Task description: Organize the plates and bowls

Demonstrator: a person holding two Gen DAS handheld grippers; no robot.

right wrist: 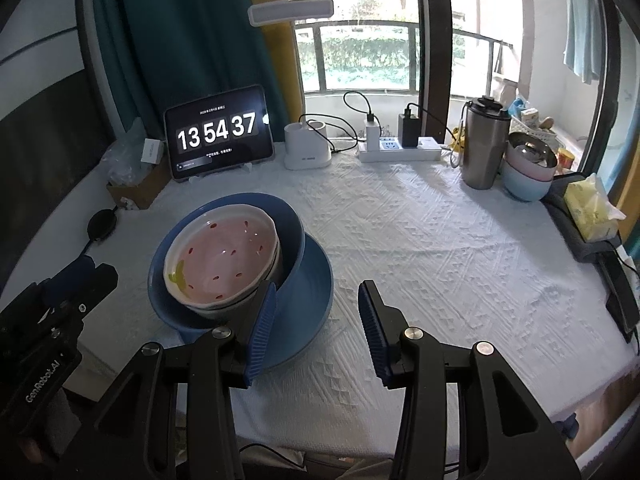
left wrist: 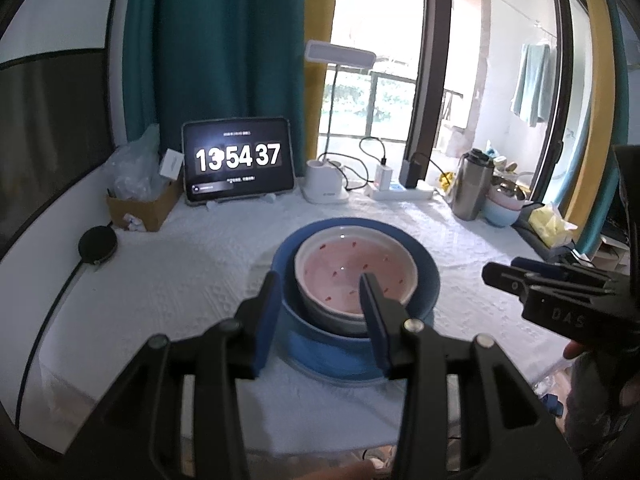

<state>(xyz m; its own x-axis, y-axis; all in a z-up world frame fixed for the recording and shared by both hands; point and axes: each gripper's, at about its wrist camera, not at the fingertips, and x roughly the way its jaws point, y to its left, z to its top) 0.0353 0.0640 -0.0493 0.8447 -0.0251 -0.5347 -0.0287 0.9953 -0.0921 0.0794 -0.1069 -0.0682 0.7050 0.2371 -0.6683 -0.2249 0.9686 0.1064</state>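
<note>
A nested stack stands on the white tablecloth. A blue plate [left wrist: 428, 276] [right wrist: 316, 280] carries a blue bowl [left wrist: 320, 344] [right wrist: 290, 216], and inside it sits a pink bowl with red specks [left wrist: 352, 268] [right wrist: 228, 256] on top of a white bowl [right wrist: 224, 311]. My left gripper [left wrist: 320, 284] hovers just in front of the stack, open, its pads apart from the rims. The right gripper [right wrist: 316, 296] is open over bare cloth, to the right of the plate. Each gripper also shows in the other's view: the right gripper [left wrist: 500, 268] and the left gripper [right wrist: 96, 270].
Along the back stand a tablet clock [right wrist: 220, 136], a white lamp base [right wrist: 306, 148], a power strip [right wrist: 400, 150] and a steel flask [right wrist: 484, 148]. More stacked bowls [right wrist: 528, 176] and a tissue pack [right wrist: 592, 208] sit at the right. A cardboard box [right wrist: 136, 188] and a black disc [right wrist: 102, 226] are at the left.
</note>
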